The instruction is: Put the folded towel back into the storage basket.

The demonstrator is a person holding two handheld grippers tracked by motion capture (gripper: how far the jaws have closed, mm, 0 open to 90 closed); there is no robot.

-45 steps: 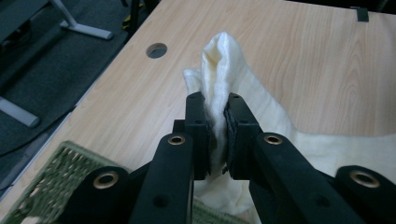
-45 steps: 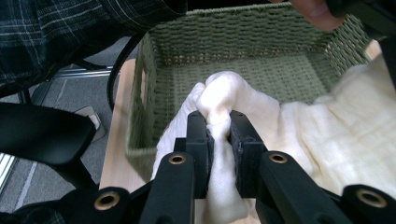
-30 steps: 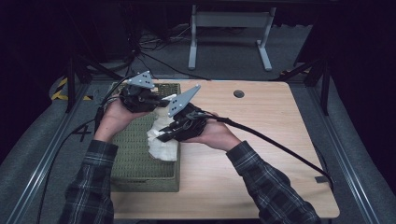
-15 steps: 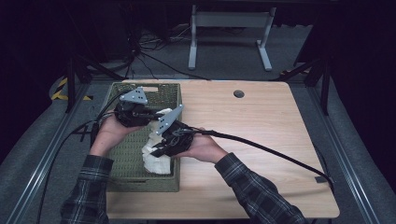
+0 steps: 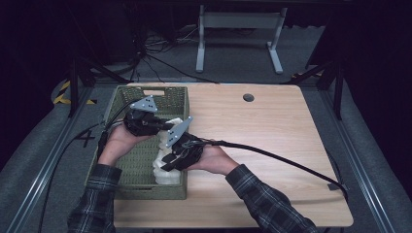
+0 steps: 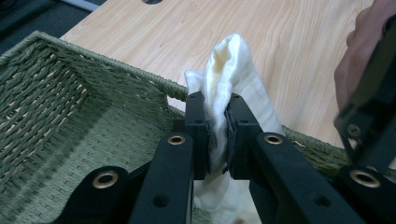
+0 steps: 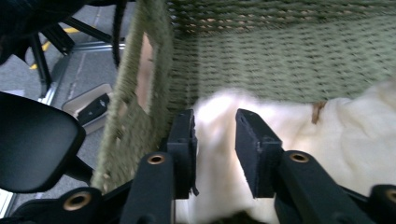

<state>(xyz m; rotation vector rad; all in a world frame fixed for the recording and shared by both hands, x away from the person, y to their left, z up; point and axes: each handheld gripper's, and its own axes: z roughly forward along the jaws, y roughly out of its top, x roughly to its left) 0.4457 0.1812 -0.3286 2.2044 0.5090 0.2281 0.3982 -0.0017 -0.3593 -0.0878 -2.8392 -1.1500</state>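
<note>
High view shows us at a pale wood bench (image 5: 272, 145). A green woven basket (image 5: 127, 189) sits at 9 o'clock. Our left gripper (image 6: 215, 123) is clenched on a white cloth (image 6: 233, 65) over the basket. Our right gripper (image 7: 215, 140) is released above the cloth. We think packing is part done. Dark floor and cables lie around.

We see a cream-white cloth (image 5: 167, 155), soft and crumpled, lying inside a green woven basket (image 5: 128, 167) at the table's left side. One fold of it stands upright, pinched above the basket's rim near the right wall; the rest bunches along the basket floor.
</note>
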